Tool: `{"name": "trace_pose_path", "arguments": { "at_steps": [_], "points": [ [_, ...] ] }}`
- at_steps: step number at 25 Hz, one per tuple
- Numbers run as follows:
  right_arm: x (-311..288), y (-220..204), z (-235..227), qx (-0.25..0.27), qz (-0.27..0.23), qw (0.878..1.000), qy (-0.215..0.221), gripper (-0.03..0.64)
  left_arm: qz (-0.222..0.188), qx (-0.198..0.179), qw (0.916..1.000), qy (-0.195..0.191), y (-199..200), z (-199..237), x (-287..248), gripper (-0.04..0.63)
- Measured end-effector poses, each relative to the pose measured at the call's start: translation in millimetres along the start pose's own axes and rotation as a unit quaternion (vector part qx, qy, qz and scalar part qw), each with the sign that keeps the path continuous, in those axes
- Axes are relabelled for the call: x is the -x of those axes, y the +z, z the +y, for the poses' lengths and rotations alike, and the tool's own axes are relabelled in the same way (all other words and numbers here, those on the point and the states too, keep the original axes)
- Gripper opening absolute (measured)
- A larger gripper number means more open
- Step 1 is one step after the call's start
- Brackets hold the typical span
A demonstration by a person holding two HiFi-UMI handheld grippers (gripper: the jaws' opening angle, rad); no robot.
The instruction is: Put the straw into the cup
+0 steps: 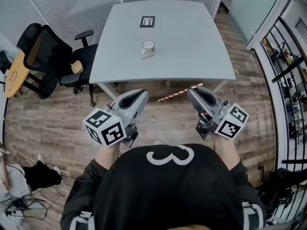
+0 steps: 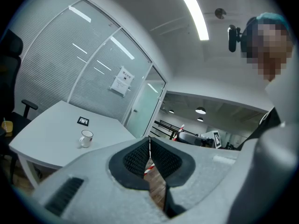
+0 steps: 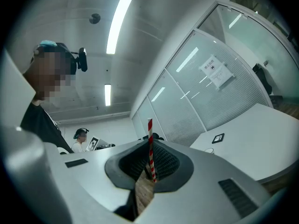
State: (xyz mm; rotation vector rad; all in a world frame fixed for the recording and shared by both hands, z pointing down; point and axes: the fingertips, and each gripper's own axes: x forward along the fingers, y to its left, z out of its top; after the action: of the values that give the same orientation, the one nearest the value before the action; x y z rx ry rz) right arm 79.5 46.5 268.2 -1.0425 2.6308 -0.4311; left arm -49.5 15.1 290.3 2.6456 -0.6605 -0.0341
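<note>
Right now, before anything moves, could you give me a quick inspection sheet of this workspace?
Surface: white table.
Job's things: cup upright on the table; striped straw off the table, in the right gripper.
Clutter: small black card beyond the cup.
Grippers: left gripper fingers together, empty; right gripper shut on the straw.
Cables: loose cables on the floor.
Surroundings: office chairs left, railing right.

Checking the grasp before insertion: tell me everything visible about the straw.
The straw is thin and straight, with red and white spiral stripes, paper by its look. The right hand-held gripper is shut on it near one end; the rest sticks out past the tips, toward the person's left. It hangs in the air short of the table's near edge, apart from the cup, touching only that gripper.
</note>
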Motion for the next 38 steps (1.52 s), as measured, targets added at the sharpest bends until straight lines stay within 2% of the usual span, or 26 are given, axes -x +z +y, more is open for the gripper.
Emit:
{"name": "trace_pose_path", "arguments": {
  "at_steps": [8, 18, 28, 34, 38],
  "points": [
    [-39.3, 0.2, -20.0, 0.007, -0.006, 1.0, -0.012, 0.031, -0.003, 0.0, 1.0, -0.005, 17.3, 48.2, -4.8, 0.02],
    [-55.2, 2.0, -47.2, 0.003, -0.003, 1.0, -0.025, 0.031, 0.003, 0.012, 0.9999, -0.005, 19.1, 76.7, -22.9, 0.02],
    [-75.2, 9.5, -79.5, -0.004, -0.001, 1.0, -0.013, 0.031, 0.01, 0.011, 0.9999, 0.007, 27.2, 99.2, -46.0, 0.02],
    [-121.5, 24.1, -126.8, -0.018, 0.012, 1.0, -0.007, 0.031, 0.019, 0.027, 0.9992, 0.021, 48.4, 148.5, -74.6, 0.02],
    [-124.0, 19.4, -136.7, -0.019, 0.017, 1.0, -0.001, 0.031, 0.02, 0.03, 0.9989, 0.031, 38.8, 156.9, -79.7, 0.02]
  ]
}}
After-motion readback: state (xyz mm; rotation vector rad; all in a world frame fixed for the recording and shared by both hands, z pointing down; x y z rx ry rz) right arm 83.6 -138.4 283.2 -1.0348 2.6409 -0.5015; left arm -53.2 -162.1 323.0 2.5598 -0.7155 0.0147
